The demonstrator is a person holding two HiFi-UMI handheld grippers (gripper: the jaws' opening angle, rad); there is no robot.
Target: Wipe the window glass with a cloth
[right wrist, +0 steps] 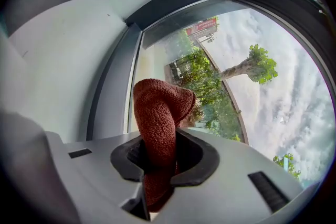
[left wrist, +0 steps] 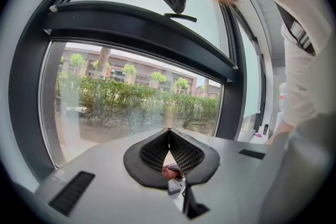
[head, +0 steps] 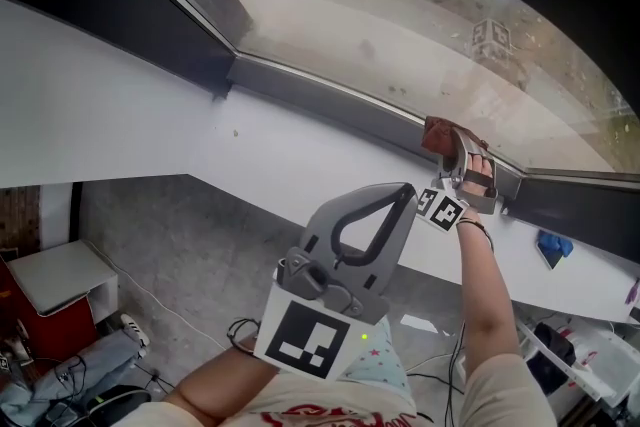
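I am reading the right gripper (right wrist: 160,157) as clamped on the cloth (right wrist: 157,113): in the right gripper view its jaws are pinching a folded rust-red cloth at centre frame. The cloth's rounded end is standing up past the jaw tips and leaning slightly to the right. I am seeing that end in front of the window glass (right wrist: 252,102), near the pane's lower left corner. I cannot tell whether it is touching the pane. In the head view, the right gripper (head: 455,153) is sitting right of centre. The cloth (head: 438,133) is lying at the bottom edge of the window glass (head: 400,25), just above the dark window frame (head: 330,100). A forearm (head: 482,285) is reaching up to that gripper from the lower right. I am reading the left gripper (left wrist: 169,135) as pressed together: in the left gripper view its jaw tips are meeting at a point with nothing between them. It is pointing toward the window glass (left wrist: 131,102). In the head view the left gripper (head: 403,192) is hanging at lower centre, well apart from the pane. The white sill (head: 300,165) is running diagonally below the frame. A blue object (head: 553,245) is resting on the sill at the right edge. The grey floor (head: 170,235) is showing at lower left.
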